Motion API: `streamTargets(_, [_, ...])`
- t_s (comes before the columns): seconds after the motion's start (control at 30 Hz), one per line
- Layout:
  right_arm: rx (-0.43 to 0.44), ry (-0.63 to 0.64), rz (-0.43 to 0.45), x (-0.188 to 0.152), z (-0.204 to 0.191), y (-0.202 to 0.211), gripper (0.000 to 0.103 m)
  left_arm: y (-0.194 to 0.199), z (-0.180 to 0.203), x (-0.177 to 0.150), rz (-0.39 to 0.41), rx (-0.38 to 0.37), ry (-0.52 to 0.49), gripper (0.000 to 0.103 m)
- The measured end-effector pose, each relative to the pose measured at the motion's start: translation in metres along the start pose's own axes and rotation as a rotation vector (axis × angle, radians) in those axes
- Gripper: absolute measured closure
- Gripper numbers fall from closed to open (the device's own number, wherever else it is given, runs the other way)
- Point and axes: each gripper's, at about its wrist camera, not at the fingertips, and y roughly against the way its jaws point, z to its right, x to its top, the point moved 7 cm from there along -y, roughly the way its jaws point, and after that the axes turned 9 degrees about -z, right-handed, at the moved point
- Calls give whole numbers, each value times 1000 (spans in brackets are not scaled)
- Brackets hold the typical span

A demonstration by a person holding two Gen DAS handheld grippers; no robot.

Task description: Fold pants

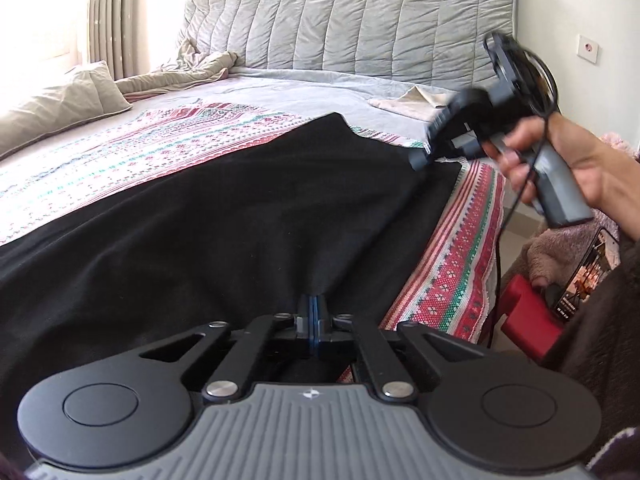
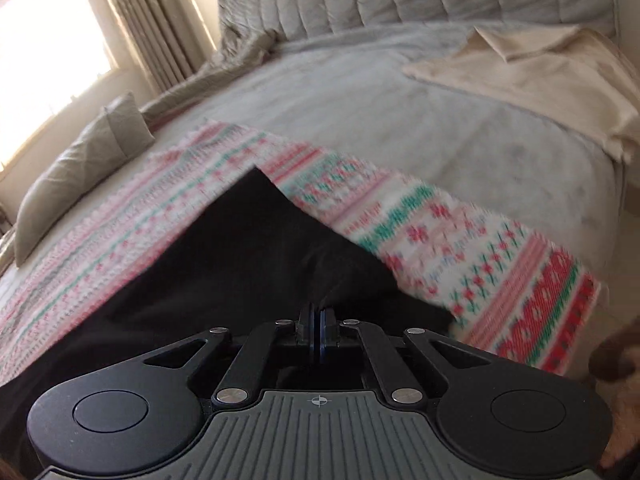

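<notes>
Black pants [image 1: 240, 208] lie spread over a patterned blanket [image 1: 140, 148] on the bed. My left gripper [image 1: 314, 306] is shut at the near edge of the pants, and the cloth puckers into its closed fingers. A hand holds my right gripper [image 1: 419, 160], blurred, with its tip at the far right edge of the pants. In the right wrist view the right gripper [image 2: 319, 314] is shut, and a ridge of the black pants [image 2: 240, 248] runs up into its fingertips. The pinched cloth itself is hidden between the pads.
A grey pillow [image 1: 60, 108] lies at the left, with the quilted headboard [image 1: 360, 20] behind. A beige cloth [image 2: 540, 76] rests on the grey sheet at the far right. Beyond the bed's right edge are a red object [image 1: 528, 320] and a phone [image 1: 580, 276].
</notes>
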Motion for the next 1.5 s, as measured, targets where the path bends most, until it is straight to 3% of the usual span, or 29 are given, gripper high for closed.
streamTargets(0.1, [23, -13, 3, -7, 8, -1, 103, 2, 0, 0, 6, 17, -2, 87])
streamTargets(0.27, [-22, 39, 43, -11, 2, 17, 103, 12, 0, -1, 29, -2, 21, 87])
streamTargets(0.43, [-140, 141, 74, -12, -1, 38, 103, 24, 0, -2, 27, -53, 28, 87])
streamTargets(0.7, [-227, 200, 9, -22, 7, 26, 103, 19, 5, -10, -46, -106, 0, 87])
streamTargets(0.8, [-229, 181, 28, -18, 10, 32, 92, 24, 5, -10, -48, -164, -1, 85])
streamTargets(0.83, [-241, 170, 39, -16, 12, 35, 85, 29, 4, -9, -31, -174, 13, 81])
streamTargets(0.87, [-251, 163, 59, -13, 13, 39, 80, 34, 2, -9, -7, -175, 25, 68])
streamTargets(0.9, [-250, 162, 80, -10, 13, 43, 77, 39, -2, -8, 16, -165, 39, 44])
streamTargets(0.97, [-223, 166, 111, -6, 9, 51, 59, 51, -14, -7, 71, -104, 78, 23])
streamTargets(1.03, [-180, 174, 130, -4, 2, 55, 44, 61, -30, -7, 98, -50, 111, 22])
streamTargets(1.07, [-160, 183, 134, -5, -3, 55, 41, 66, -40, -8, 105, -20, 134, 21])
streamTargets(1.13, [-126, 216, 127, -8, -17, 52, 41, 75, -58, -12, 121, 50, 176, 16])
streamTargets(1.33, [-39, 355, 101, -30, -67, 37, 33, 99, -113, -37, 72, 304, 304, 8])
streamTargets(1.5, [96, 474, 61, -61, -115, 33, 26, 131, -152, -66, 63, 445, 442, 2])
